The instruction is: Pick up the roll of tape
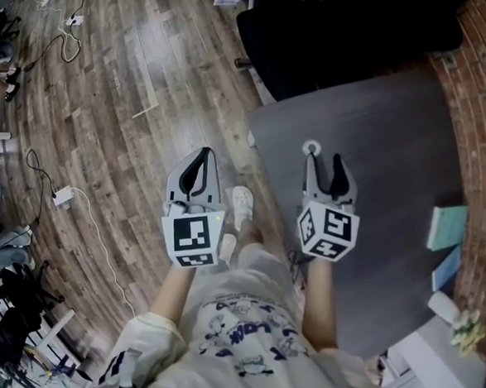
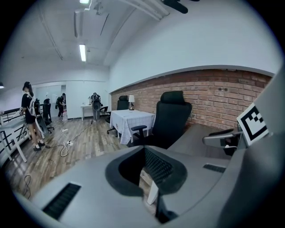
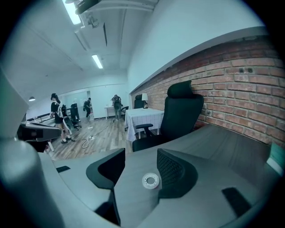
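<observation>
A small white roll of tape point(image 1: 312, 147) lies flat on the grey table point(image 1: 388, 133) near its left edge. My right gripper point(image 1: 325, 162) hovers over the table, open. In the right gripper view the roll of tape point(image 3: 150, 181) sits on the table point(image 3: 231, 151) below and between the spread jaws of my right gripper point(image 3: 141, 156), touching neither. My left gripper point(image 1: 202, 155) hangs off the table's left side above the wooden floor. In its own view my left gripper point(image 2: 143, 151) has its tips together and holds nothing.
A black office chair point(image 1: 337, 30) stands at the table's far side. Teal books point(image 1: 446, 226) and white items point(image 1: 430, 368) lie along the right by the brick wall. Cables point(image 1: 71, 44) run over the floor. A white-clothed table point(image 2: 131, 120) and people stand further off.
</observation>
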`<control>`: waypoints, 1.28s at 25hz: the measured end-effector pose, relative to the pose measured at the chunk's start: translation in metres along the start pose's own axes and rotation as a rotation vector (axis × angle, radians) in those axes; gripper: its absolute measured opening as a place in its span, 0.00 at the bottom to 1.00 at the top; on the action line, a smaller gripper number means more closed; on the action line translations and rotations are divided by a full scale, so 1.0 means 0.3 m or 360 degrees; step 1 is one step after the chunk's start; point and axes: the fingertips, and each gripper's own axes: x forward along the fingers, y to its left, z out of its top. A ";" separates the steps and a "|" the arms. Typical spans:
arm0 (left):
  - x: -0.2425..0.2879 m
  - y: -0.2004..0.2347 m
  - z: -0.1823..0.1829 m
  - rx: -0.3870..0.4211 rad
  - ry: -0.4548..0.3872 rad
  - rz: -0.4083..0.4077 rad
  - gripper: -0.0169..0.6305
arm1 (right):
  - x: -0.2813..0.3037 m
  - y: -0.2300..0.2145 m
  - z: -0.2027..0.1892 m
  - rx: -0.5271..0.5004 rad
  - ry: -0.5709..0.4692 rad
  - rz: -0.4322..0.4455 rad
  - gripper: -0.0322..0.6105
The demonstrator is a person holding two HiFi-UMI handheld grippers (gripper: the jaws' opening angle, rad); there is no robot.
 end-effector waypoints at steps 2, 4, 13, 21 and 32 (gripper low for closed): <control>-0.018 -0.009 0.000 -0.0003 0.0019 -0.0007 0.03 | -0.020 -0.002 -0.013 -0.0006 0.0035 -0.0007 0.37; -0.038 -0.020 0.000 -0.0002 0.0037 -0.0018 0.03 | -0.042 -0.007 -0.024 -0.0008 0.0065 -0.0021 0.37; -0.133 -0.047 -0.018 -0.0019 0.0153 -0.0052 0.03 | -0.125 -0.035 -0.040 -0.0025 0.0193 -0.0069 0.37; -0.194 -0.086 -0.019 -0.0045 0.0223 -0.0096 0.03 | -0.190 -0.039 -0.051 -0.0047 0.0312 -0.0069 0.38; -0.233 -0.095 -0.020 -0.0058 0.0268 -0.0105 0.03 | -0.234 -0.029 -0.090 -0.0066 0.0439 -0.0086 0.38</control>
